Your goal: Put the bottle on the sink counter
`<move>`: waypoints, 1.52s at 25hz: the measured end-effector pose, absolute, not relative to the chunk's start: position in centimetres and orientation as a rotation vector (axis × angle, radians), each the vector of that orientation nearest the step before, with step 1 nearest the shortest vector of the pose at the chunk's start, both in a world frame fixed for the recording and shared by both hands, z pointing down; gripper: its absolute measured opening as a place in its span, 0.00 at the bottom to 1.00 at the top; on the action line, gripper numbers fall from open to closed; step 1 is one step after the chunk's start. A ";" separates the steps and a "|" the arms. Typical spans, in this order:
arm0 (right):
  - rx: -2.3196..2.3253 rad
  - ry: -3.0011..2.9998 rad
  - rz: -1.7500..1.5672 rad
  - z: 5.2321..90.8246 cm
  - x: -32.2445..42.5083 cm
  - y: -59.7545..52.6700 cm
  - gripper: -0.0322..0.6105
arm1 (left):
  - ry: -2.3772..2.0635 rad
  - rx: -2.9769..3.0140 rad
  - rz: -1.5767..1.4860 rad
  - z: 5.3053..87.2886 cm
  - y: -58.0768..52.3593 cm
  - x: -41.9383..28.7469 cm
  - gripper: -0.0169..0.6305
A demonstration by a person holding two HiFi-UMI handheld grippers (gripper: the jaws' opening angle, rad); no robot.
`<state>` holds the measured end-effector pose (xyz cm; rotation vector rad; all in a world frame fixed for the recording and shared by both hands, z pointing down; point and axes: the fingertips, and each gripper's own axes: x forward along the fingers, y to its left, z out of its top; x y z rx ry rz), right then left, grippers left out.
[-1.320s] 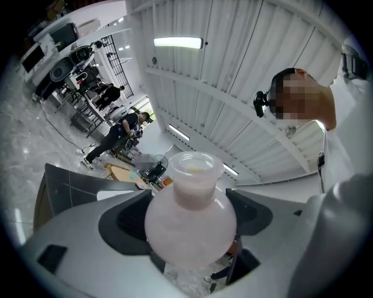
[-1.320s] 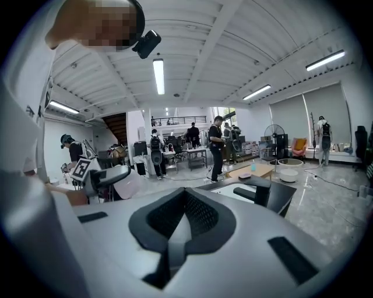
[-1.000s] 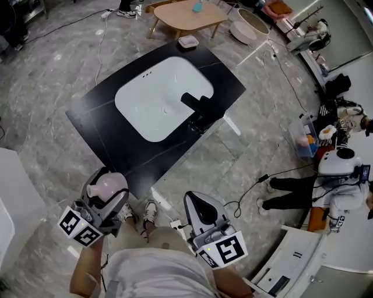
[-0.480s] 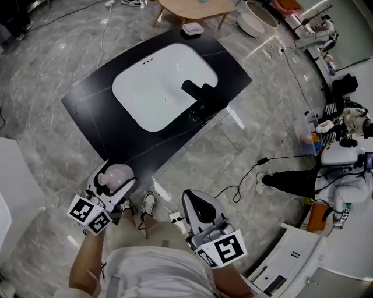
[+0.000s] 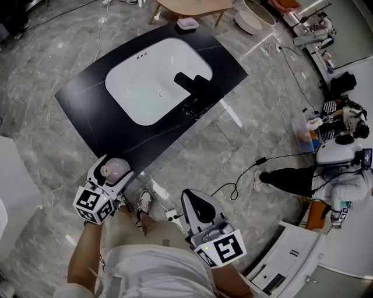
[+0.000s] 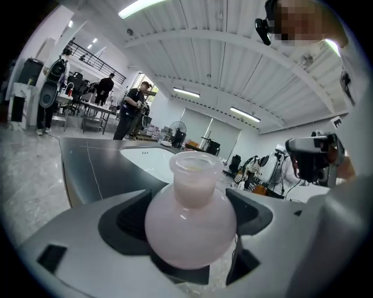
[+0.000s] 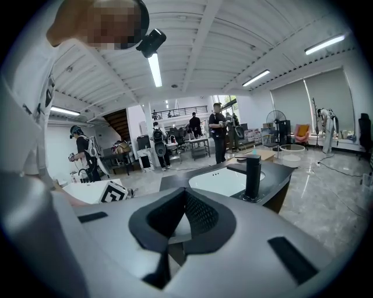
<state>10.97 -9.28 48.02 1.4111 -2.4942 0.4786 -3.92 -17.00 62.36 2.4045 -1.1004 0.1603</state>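
Note:
A pale pink round bottle (image 5: 115, 169) with a short wide neck sits between the jaws of my left gripper (image 5: 112, 174), low at the left of the head view. The left gripper view shows the bottle (image 6: 190, 224) upright, with the dark pads pressing on its belly. The black sink counter (image 5: 81, 107) with its white basin (image 5: 151, 75) and black faucet (image 5: 192, 87) lies ahead, a short way beyond the bottle. My right gripper (image 5: 196, 205) hangs at my right side, shut and empty. In its own view its jaws (image 7: 175, 233) meet with nothing between them.
A small white dish (image 5: 187, 24) rests on the counter's far corner. A wooden table (image 5: 192, 6) stands behind it. Cables (image 5: 233, 187) trail over the marble floor on the right, near a seated person (image 5: 344, 174). A white cabinet (image 5: 11, 192) stands at my left.
The left gripper with the bottle has moved forward, closer to the counter's near edge. The counter has slid left in view. The right gripper has barely moved.

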 end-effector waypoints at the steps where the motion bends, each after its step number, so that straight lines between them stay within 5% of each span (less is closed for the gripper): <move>1: 1.416 -2.492 0.479 48.0 11.2 -9.1 0.06 | -1.107 2.406 0.179 62.8 -16.9 -3.8 0.64; 38: 1.564 -2.431 0.516 48.7 16.5 -5.4 0.06 | -1.201 2.516 0.610 67.8 -18.5 -1.5 0.64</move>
